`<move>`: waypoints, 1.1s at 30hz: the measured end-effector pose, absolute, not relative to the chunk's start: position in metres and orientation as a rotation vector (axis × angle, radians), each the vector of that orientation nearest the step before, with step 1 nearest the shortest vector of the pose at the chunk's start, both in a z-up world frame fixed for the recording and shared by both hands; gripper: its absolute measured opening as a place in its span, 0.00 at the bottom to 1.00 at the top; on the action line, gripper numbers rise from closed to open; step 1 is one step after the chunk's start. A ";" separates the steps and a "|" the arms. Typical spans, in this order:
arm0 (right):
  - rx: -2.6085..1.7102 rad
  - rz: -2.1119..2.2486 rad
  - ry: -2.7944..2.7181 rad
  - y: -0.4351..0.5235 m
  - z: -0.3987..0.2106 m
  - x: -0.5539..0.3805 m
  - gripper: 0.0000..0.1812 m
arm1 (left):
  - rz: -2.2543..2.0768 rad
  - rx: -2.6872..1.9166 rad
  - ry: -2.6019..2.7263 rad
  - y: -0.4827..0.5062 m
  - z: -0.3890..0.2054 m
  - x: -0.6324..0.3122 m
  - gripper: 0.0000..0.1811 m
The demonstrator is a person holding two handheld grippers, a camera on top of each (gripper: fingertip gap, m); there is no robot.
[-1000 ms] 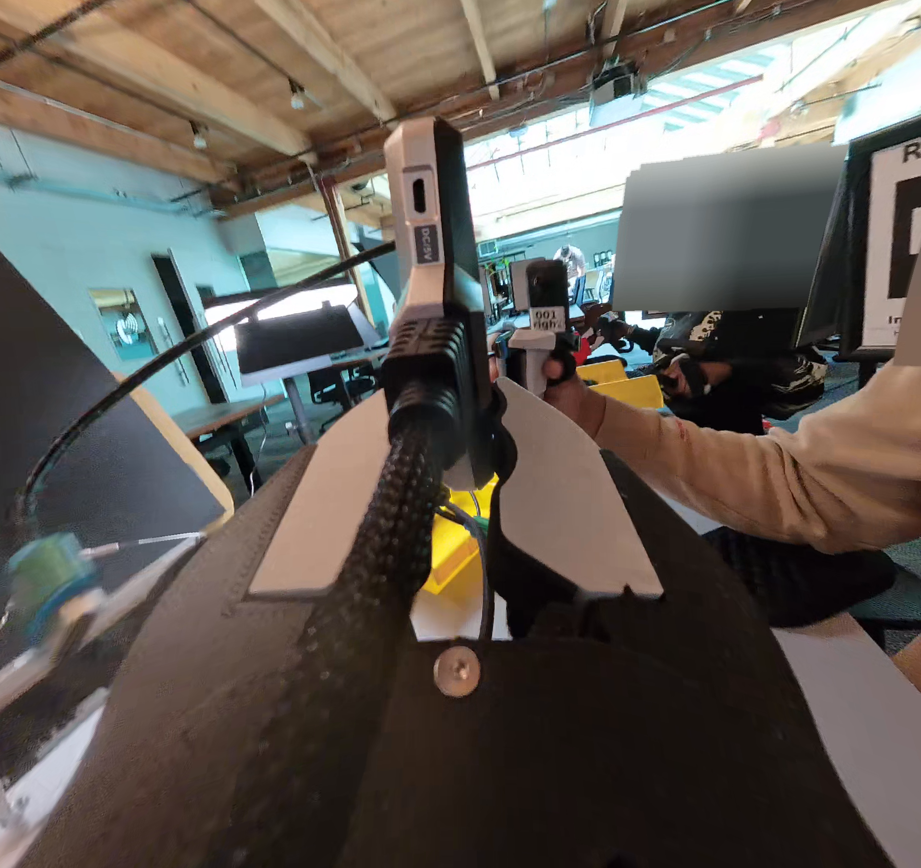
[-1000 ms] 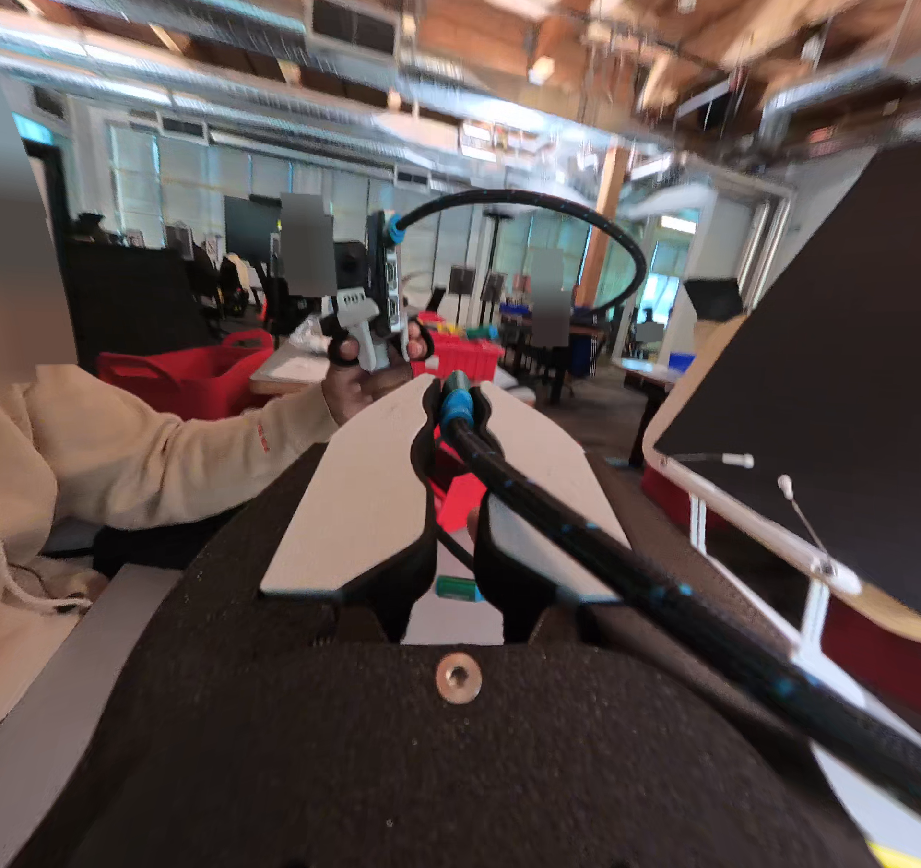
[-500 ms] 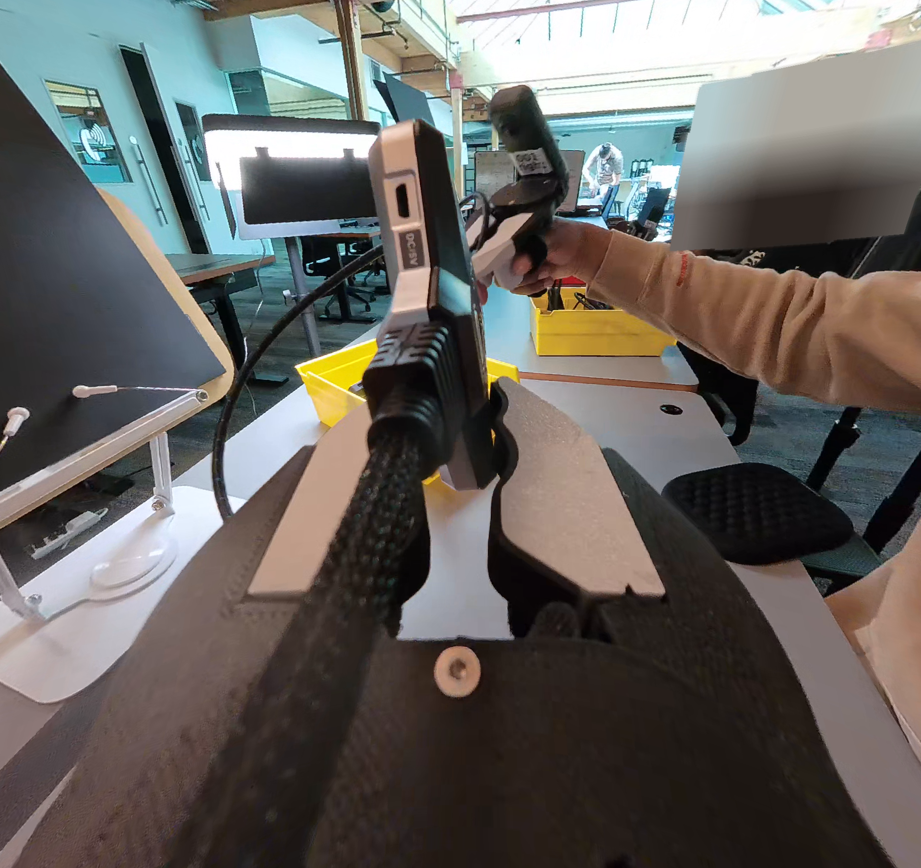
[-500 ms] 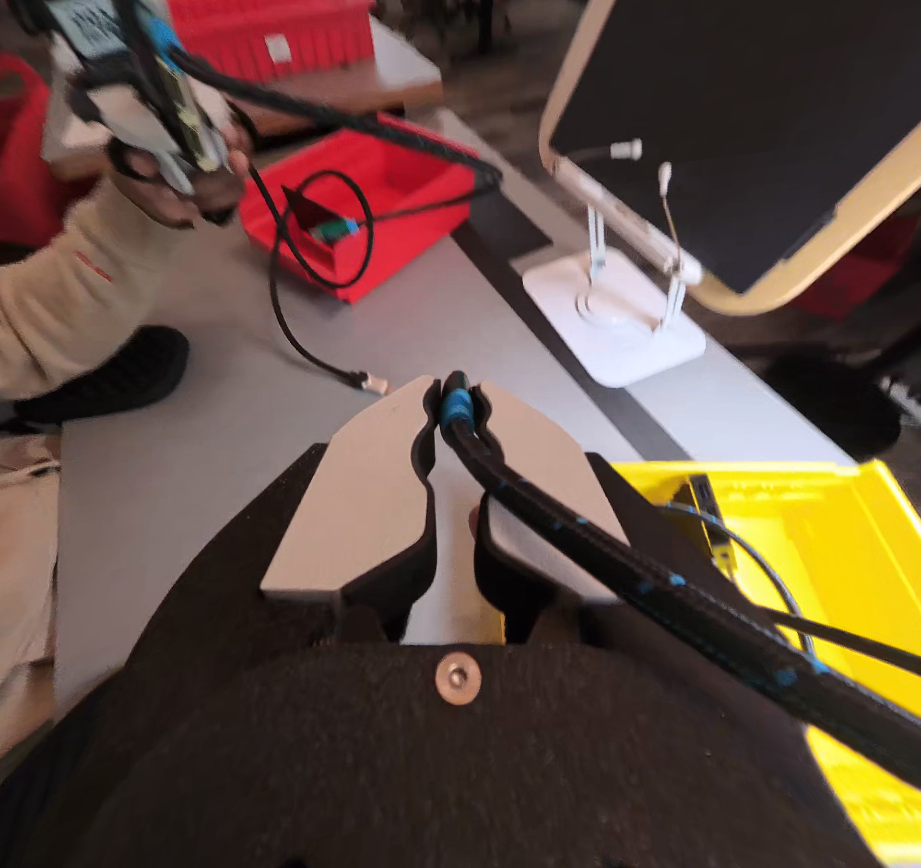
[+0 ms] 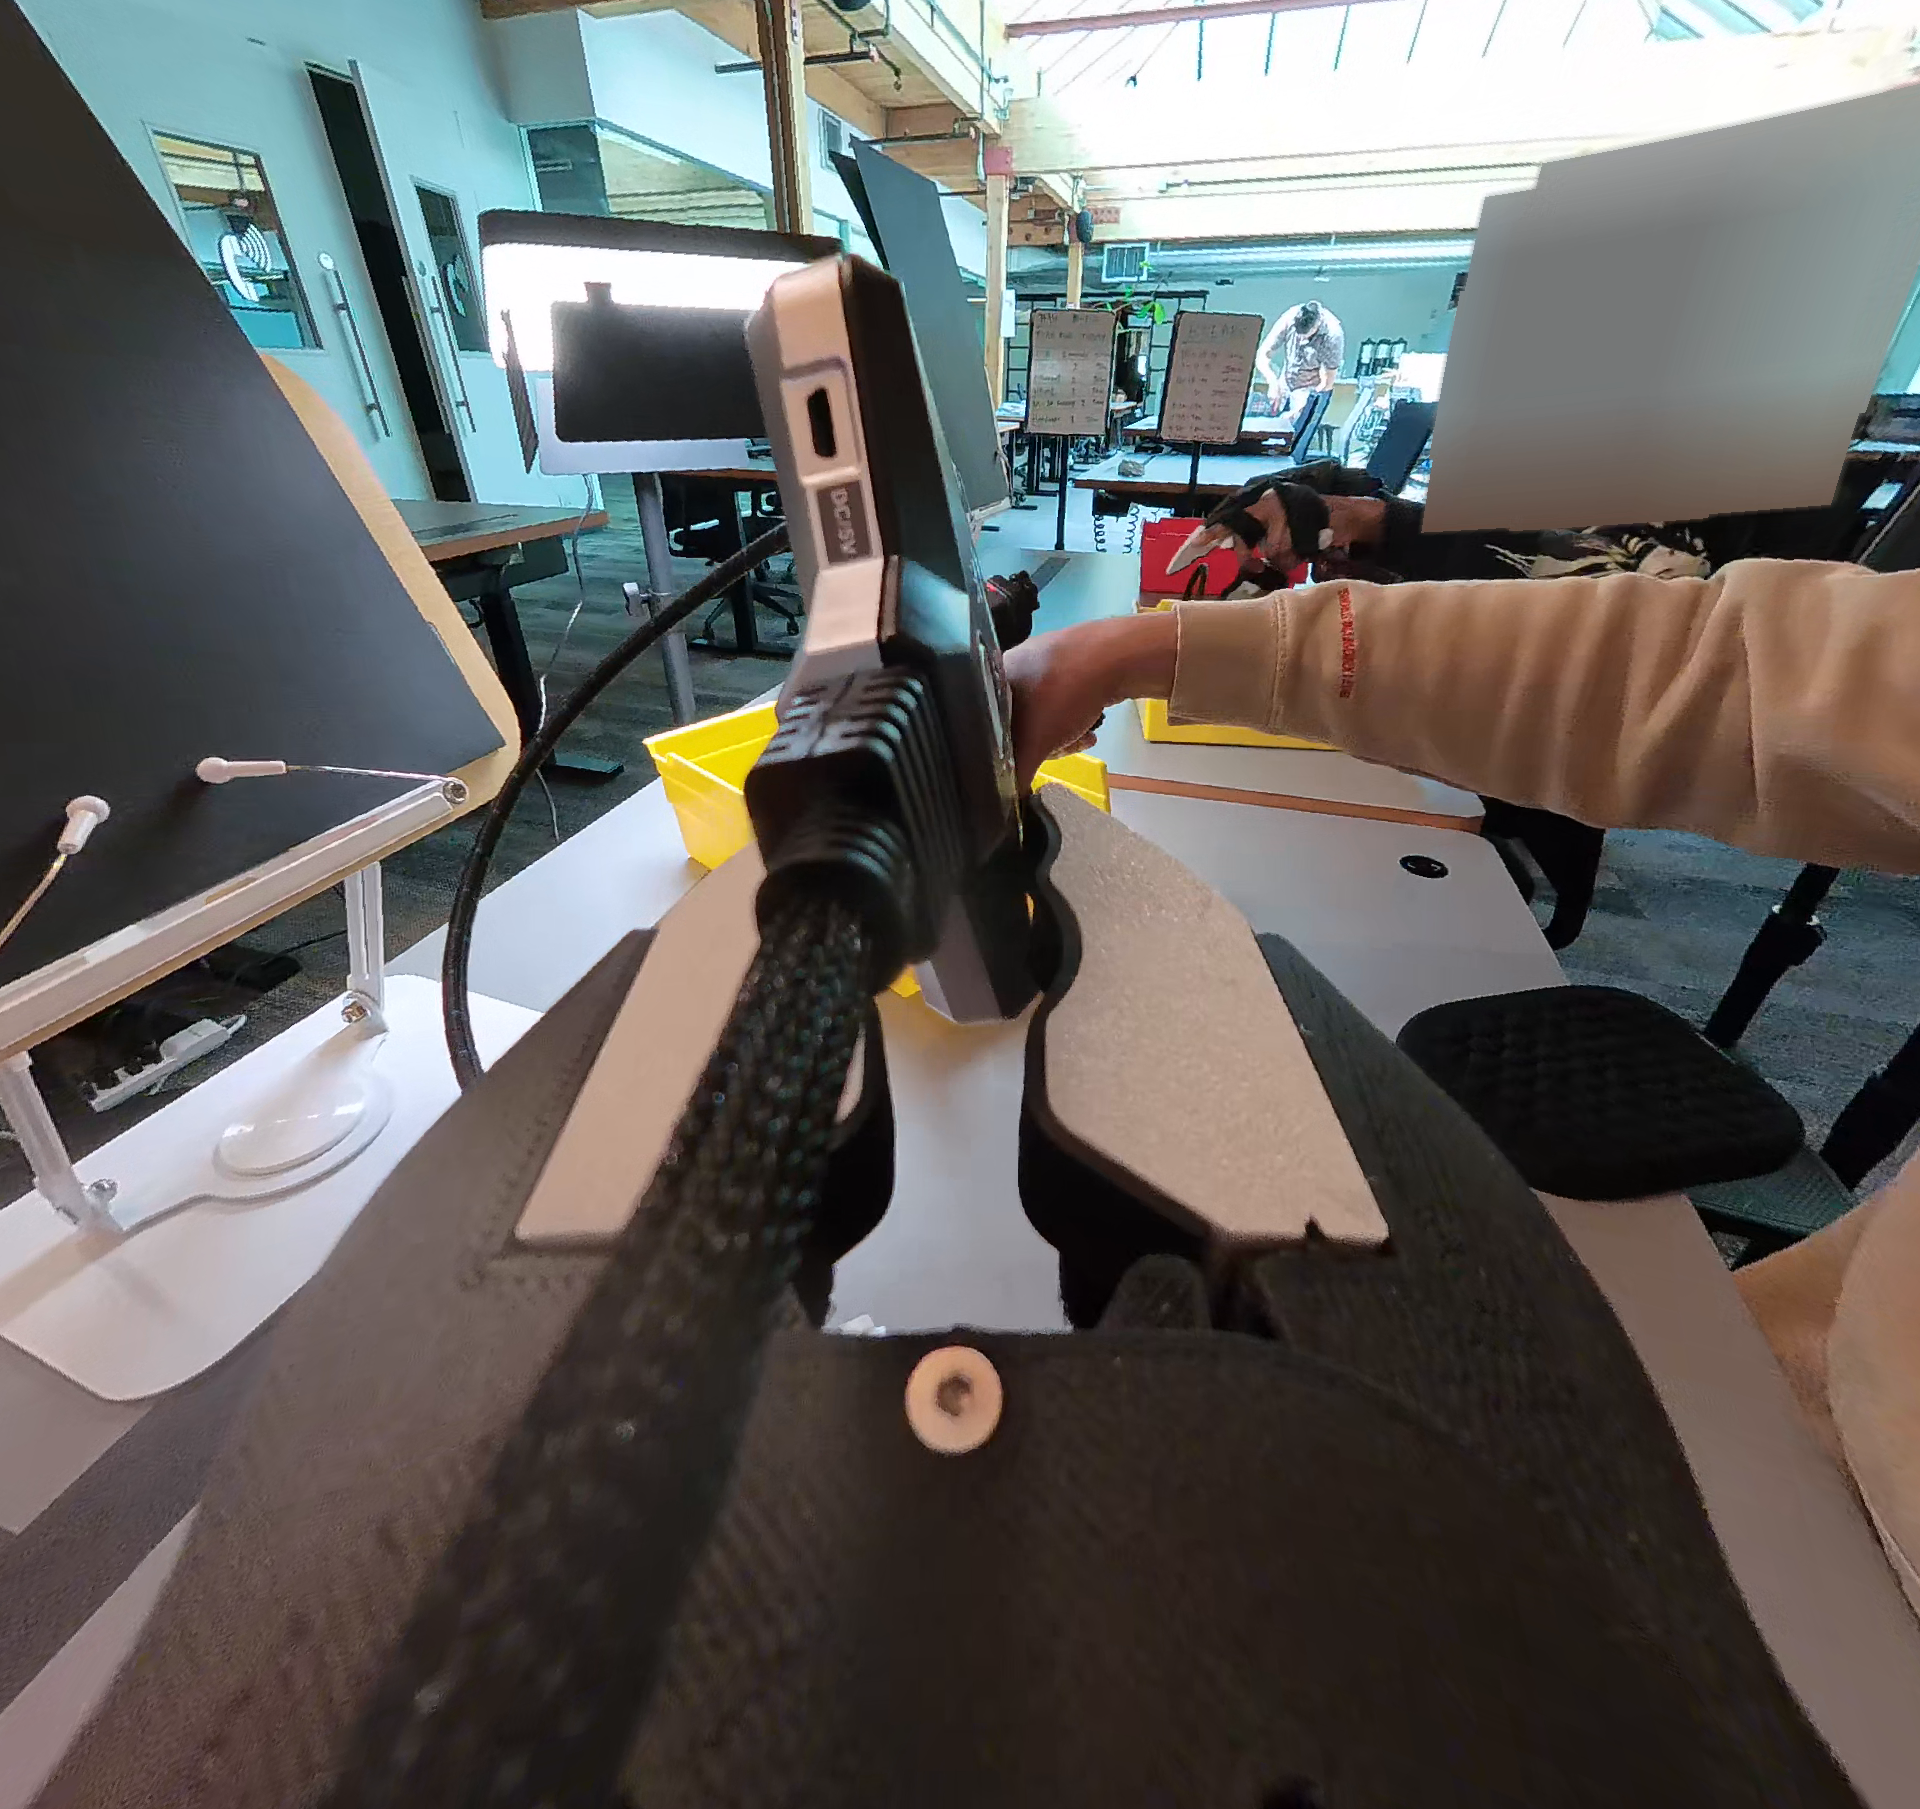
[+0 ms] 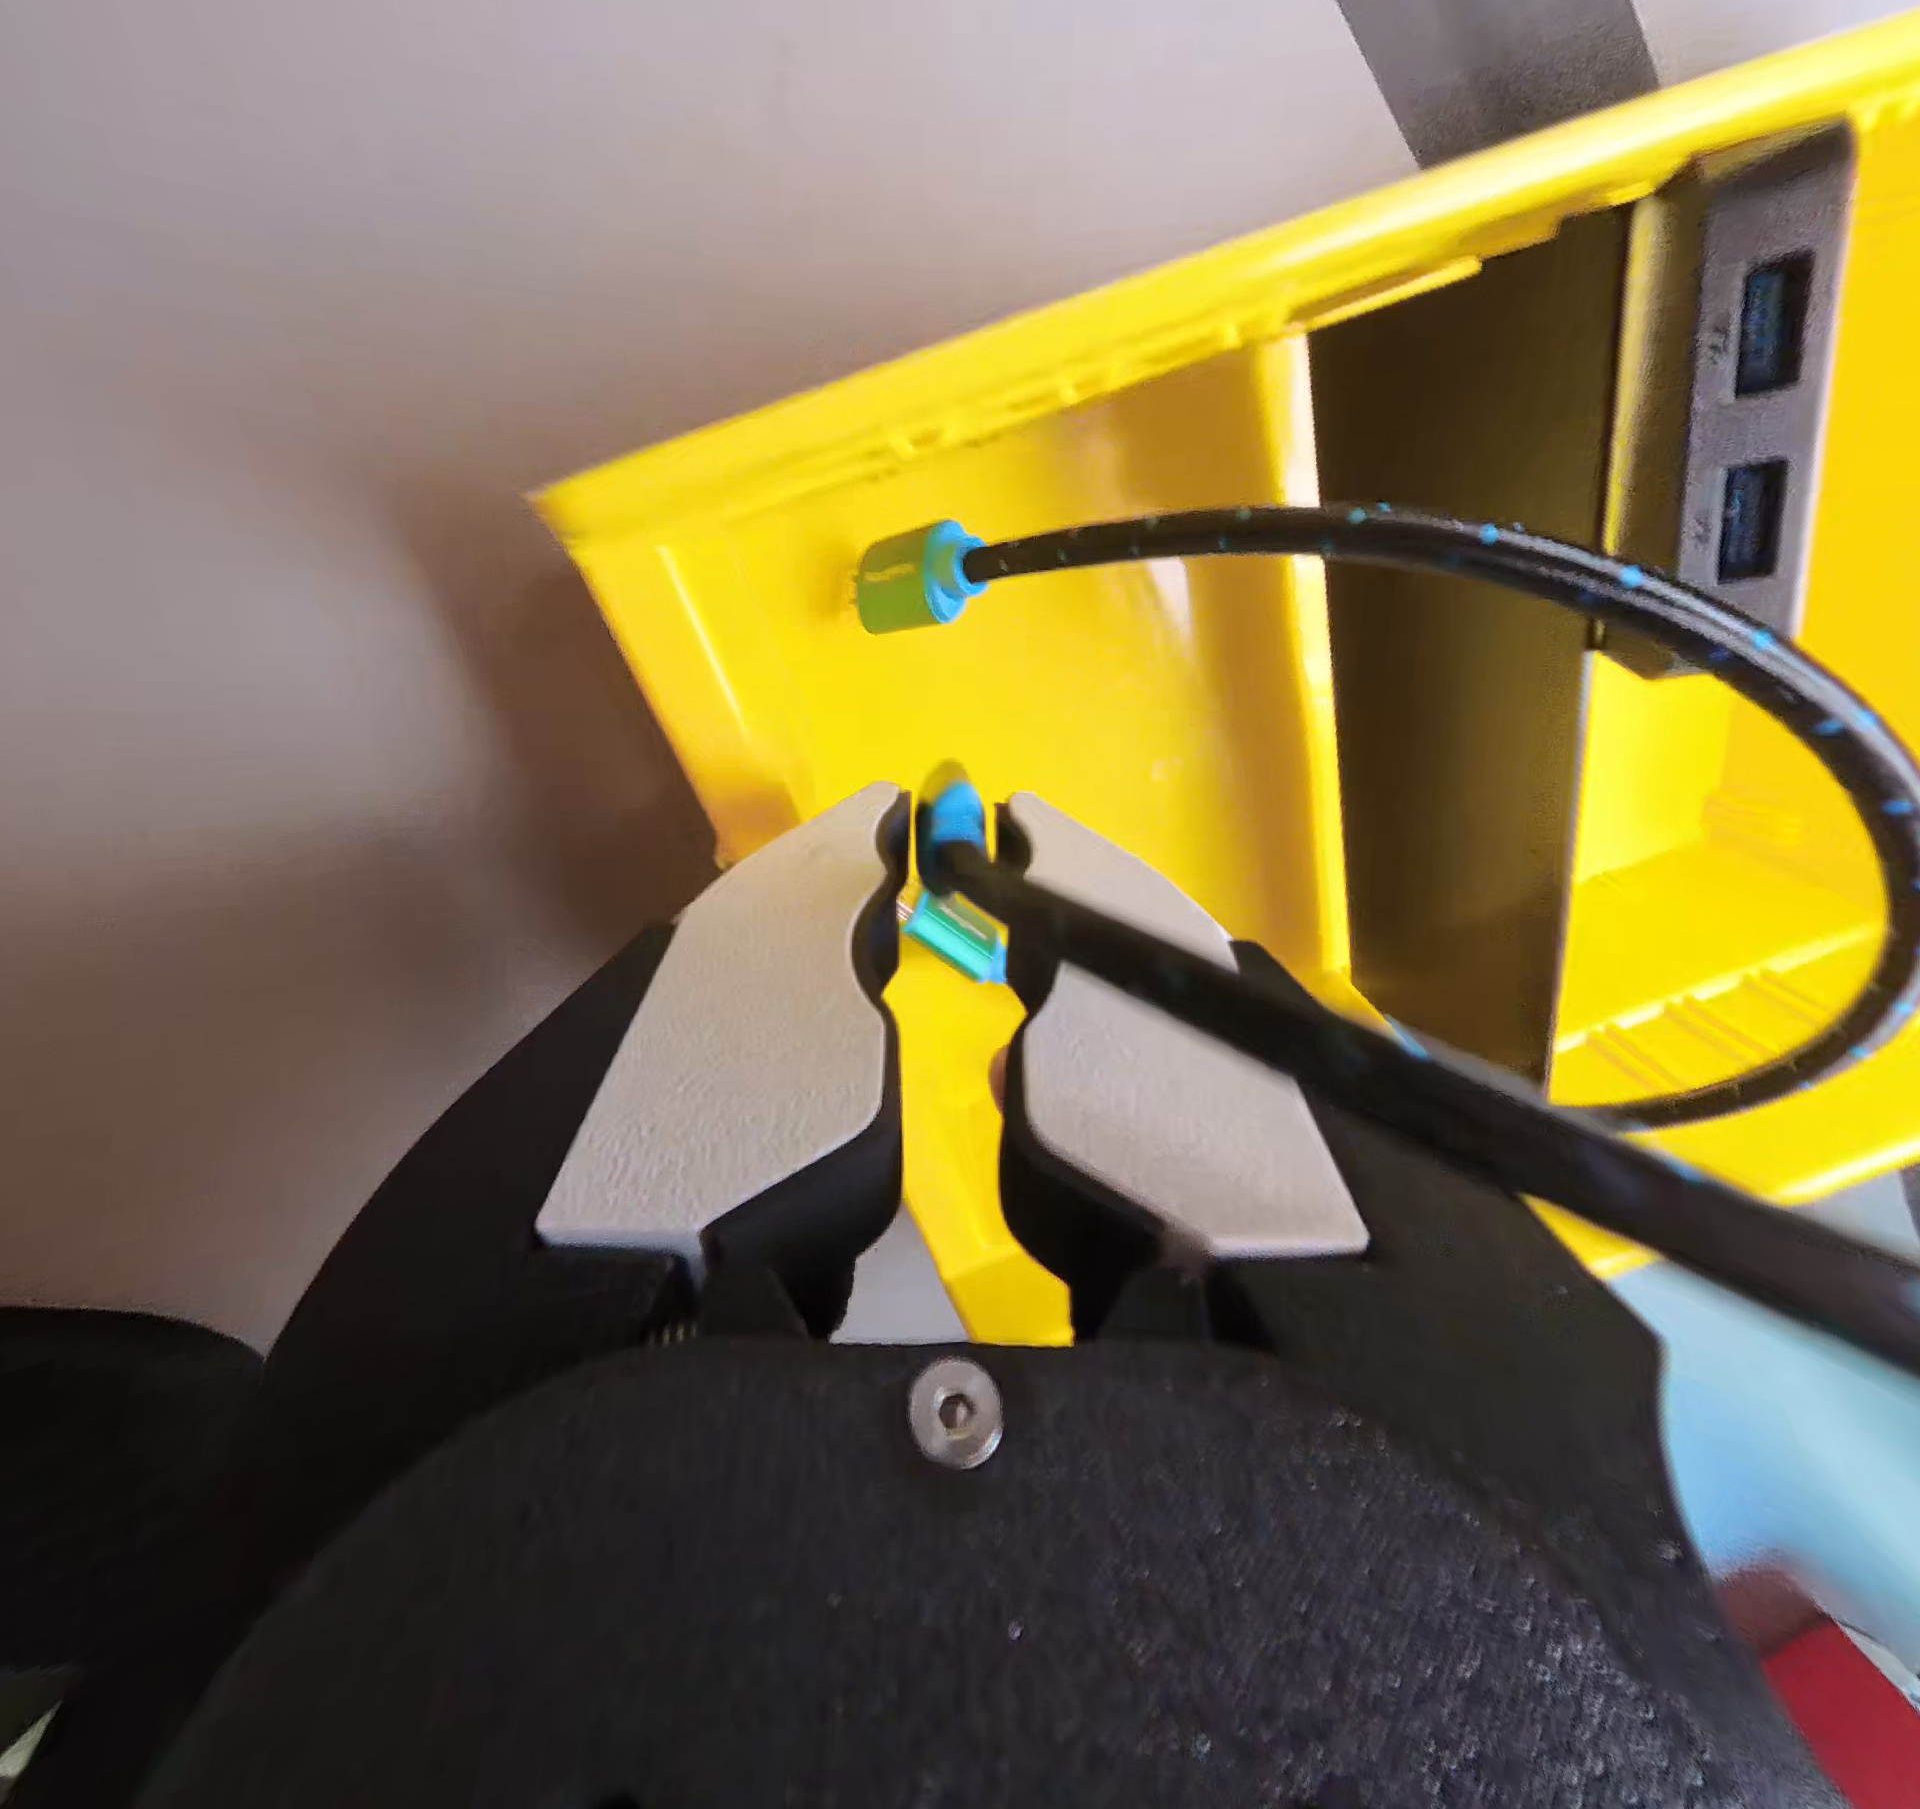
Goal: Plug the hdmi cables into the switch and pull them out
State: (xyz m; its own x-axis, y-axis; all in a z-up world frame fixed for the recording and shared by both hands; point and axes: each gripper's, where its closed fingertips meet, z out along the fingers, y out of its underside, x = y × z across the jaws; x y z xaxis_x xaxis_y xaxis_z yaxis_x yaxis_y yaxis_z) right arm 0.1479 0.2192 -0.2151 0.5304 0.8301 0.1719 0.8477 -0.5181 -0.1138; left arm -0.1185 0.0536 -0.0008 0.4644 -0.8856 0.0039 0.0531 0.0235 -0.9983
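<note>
The left gripper (image 5: 951, 886) is closed on the switch (image 5: 883, 637), which is held upright with a black cable (image 5: 769, 1063) plugged into its near end. The right gripper (image 6: 951, 824) is clamped on a blue-tipped cable (image 6: 1455, 1094) over a yellow bin (image 6: 1091, 720); the cable's far plug (image 6: 909, 578) lies inside the bin. A grey table (image 5: 1299, 886), a tilted black board (image 5: 156, 512) on the left and an open workshop are seen beyond.

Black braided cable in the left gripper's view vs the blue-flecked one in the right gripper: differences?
The black braided cable is thick, plain black, and plugged into the switch. The blue-flecked cable is thinner and unplugged, its blue collar pinched in the right gripper over the yellow bin, other green end loose. Both are braided.
</note>
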 end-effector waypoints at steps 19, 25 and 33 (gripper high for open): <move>-1.195 1.356 -1.037 0.050 0.013 -0.055 0.14 | -1.017 -1.238 0.844 0.046 -0.011 -0.069 0.13; -1.123 1.501 -0.811 0.063 0.025 -0.044 0.08 | -1.048 -1.228 0.856 0.048 -0.030 -0.045 0.13; -1.134 1.525 -0.892 0.065 0.006 -0.035 0.06 | -1.133 -1.309 0.857 0.055 -0.053 -0.033 0.13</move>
